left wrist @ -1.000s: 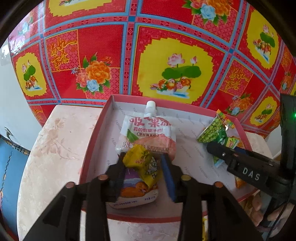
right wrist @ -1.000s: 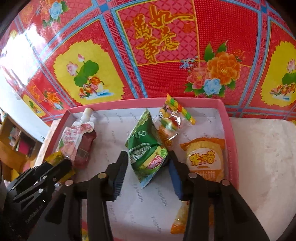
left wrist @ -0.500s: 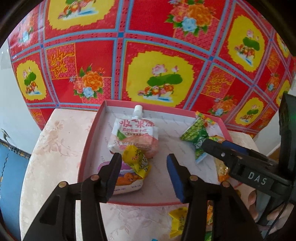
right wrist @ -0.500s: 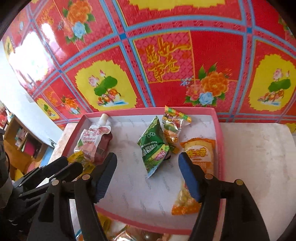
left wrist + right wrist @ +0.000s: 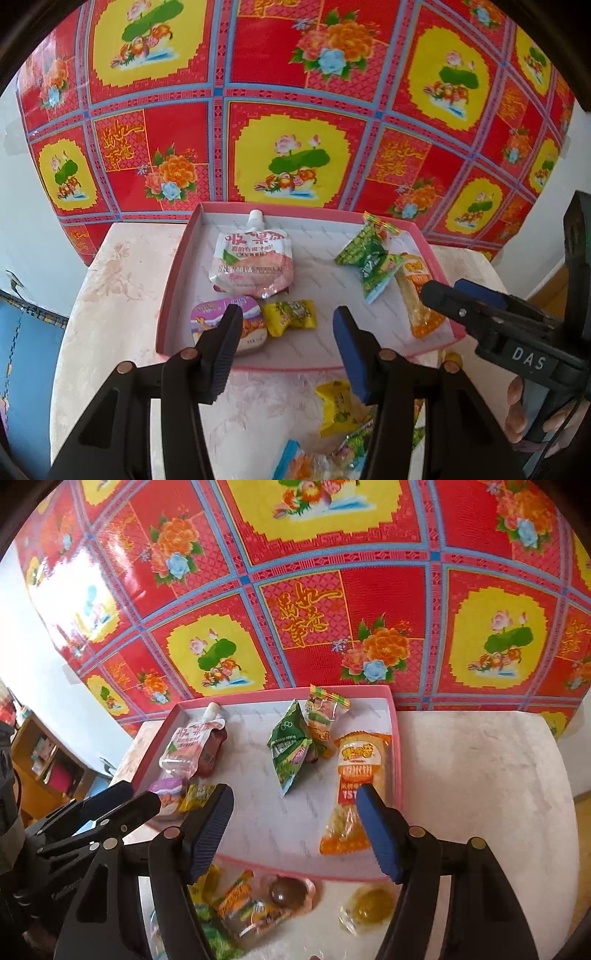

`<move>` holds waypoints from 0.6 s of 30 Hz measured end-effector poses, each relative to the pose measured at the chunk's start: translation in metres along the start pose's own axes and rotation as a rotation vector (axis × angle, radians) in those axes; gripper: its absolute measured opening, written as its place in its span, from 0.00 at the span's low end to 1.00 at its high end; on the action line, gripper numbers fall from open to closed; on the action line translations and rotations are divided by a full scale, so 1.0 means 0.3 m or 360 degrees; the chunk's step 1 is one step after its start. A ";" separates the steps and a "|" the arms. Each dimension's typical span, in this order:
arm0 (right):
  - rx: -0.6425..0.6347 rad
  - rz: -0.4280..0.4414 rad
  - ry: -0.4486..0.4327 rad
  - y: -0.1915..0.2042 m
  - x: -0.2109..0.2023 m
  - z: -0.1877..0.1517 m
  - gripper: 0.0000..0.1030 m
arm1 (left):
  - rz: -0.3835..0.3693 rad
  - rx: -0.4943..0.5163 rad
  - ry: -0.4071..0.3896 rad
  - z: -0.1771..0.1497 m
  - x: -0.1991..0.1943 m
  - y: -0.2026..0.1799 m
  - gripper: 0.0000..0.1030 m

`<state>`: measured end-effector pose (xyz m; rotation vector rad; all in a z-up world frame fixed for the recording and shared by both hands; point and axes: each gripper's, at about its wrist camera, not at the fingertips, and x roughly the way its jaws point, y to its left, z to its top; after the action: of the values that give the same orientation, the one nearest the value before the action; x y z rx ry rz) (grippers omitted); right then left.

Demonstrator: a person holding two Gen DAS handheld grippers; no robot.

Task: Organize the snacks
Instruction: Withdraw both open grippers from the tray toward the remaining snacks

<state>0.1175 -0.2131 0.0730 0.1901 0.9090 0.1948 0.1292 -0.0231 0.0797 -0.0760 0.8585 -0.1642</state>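
A pink tray (image 5: 173,280) with a white floor sits on the pale table. In it lie a spouted pink pouch (image 5: 253,264), a purple jelly cup (image 5: 210,317), a yellow candy (image 5: 291,314), a green packet (image 5: 290,753), a small clear candy bag (image 5: 323,716) and an orange packet (image 5: 360,771). My left gripper (image 5: 286,321) hangs open above the tray's near edge, with the yellow candy lying free below it. Over the tray's near right part, my right gripper (image 5: 294,797) is open and holds nothing.
Loose snacks lie on the table in front of the tray: a yellow packet (image 5: 338,408), an orange wrapper (image 5: 245,904), a brown jelly cup (image 5: 288,891) and a yellow jelly cup (image 5: 371,904). A red flowered cloth (image 5: 295,92) hangs behind. A wooden shelf (image 5: 40,760) stands at the left.
Both grippers have opened and drawn back and up from the tray. The left one let go of the yellow candy, the right one of the green packet; both snacks now lie in the tray.
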 end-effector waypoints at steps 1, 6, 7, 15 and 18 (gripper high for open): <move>-0.0003 -0.0007 0.0005 0.000 -0.006 -0.004 0.69 | 0.0002 0.0006 -0.0002 -0.004 -0.009 -0.005 0.52; -0.0002 -0.0015 0.0015 -0.007 -0.050 -0.033 0.69 | -0.0017 0.0010 0.0002 -0.025 -0.038 -0.019 0.52; 0.0003 -0.0016 0.0016 -0.011 -0.058 -0.040 0.69 | -0.0018 0.0011 0.0007 -0.033 -0.045 -0.020 0.52; 0.0053 -0.0041 0.0029 -0.060 -0.115 -0.106 0.69 | -0.0003 0.0000 0.0041 -0.063 -0.077 -0.021 0.52; 0.0094 -0.0023 0.0036 -0.078 -0.130 -0.132 0.69 | 0.0028 0.0008 0.0050 -0.081 -0.092 -0.022 0.52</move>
<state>0.0648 -0.2422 0.0733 0.2364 0.9391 0.1573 0.0923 -0.0246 0.0854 -0.0612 0.8896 -0.1511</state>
